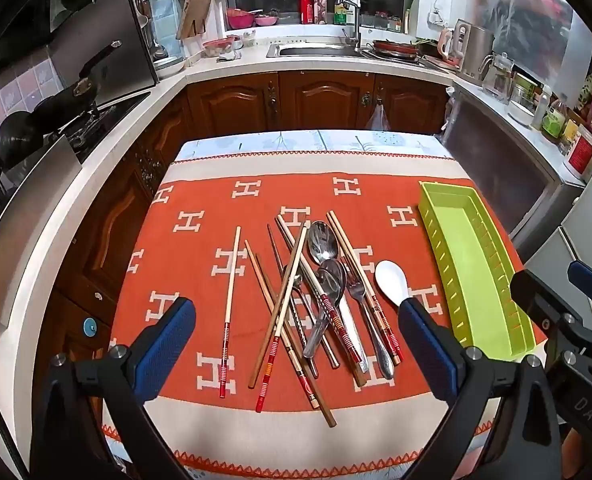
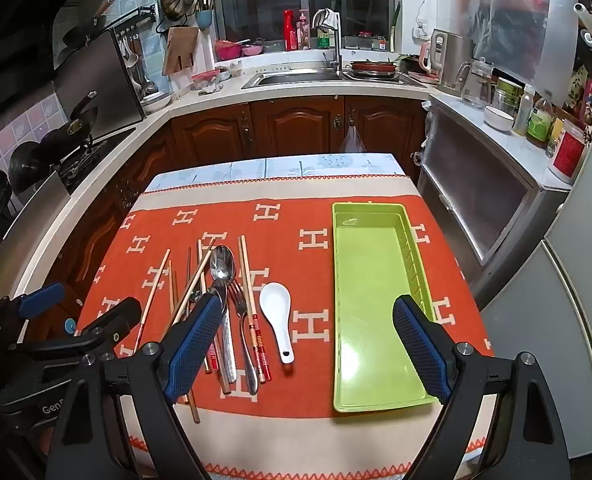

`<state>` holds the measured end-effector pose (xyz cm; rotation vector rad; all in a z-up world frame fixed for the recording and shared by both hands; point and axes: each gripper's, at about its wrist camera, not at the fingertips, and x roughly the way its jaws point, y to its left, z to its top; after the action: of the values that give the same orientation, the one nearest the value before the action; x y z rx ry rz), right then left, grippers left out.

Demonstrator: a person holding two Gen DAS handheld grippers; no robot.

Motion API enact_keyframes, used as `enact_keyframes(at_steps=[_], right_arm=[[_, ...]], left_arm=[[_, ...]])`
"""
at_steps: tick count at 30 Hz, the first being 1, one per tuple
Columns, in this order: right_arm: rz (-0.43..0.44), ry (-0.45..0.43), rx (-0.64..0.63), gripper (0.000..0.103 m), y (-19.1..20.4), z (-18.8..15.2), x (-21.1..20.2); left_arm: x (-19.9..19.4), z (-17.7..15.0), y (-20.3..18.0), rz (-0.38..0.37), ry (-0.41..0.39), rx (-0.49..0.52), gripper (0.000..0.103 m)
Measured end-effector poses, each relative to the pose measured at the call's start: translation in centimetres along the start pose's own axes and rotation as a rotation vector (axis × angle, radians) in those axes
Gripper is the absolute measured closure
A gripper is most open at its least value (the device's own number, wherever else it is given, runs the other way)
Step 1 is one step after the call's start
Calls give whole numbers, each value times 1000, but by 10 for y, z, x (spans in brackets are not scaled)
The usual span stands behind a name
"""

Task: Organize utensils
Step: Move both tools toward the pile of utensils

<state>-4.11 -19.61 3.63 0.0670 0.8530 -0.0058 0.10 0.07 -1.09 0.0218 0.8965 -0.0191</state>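
Observation:
A loose pile of utensils lies on the orange cloth: several chopsticks (image 1: pixel 281 308), two metal spoons (image 1: pixel 323 242), a fork (image 1: pixel 358 292) and a white ceramic spoon (image 1: pixel 392 282). The pile also shows in the right wrist view, with chopsticks (image 2: pixel 249 300), metal spoon (image 2: pixel 222 262), fork (image 2: pixel 239 304) and white spoon (image 2: pixel 277 312). An empty lime-green tray (image 2: pixel 372 304) lies to the right of them; it also shows in the left wrist view (image 1: pixel 472 272). My left gripper (image 1: pixel 296 320) is open above the pile's near end. My right gripper (image 2: pixel 306 320) is open, between the pile and the tray.
The table (image 2: pixel 287 404) stands in a kitchen with wooden cabinets (image 2: pixel 296 124) behind, a stove with pans (image 1: pixel 71 100) at left and a counter with jars (image 2: pixel 536 120) at right. The right gripper's body shows at the right edge of the left wrist view (image 1: pixel 568 320).

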Motion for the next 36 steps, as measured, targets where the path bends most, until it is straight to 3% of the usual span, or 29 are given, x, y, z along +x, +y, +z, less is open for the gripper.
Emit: enact_keyframes(at_steps=[24,30,36], right_arm=[[-13,6,-14,14,5,3,5],[-3,9,-31,14,4,1,10],[17,-4,-69,14,10,28,21]], left_arm=[[16,3,4,-36,77,-18,2],[24,9,12,-92,108,-27,2],[34,30,35,-64,86,-15,2]])
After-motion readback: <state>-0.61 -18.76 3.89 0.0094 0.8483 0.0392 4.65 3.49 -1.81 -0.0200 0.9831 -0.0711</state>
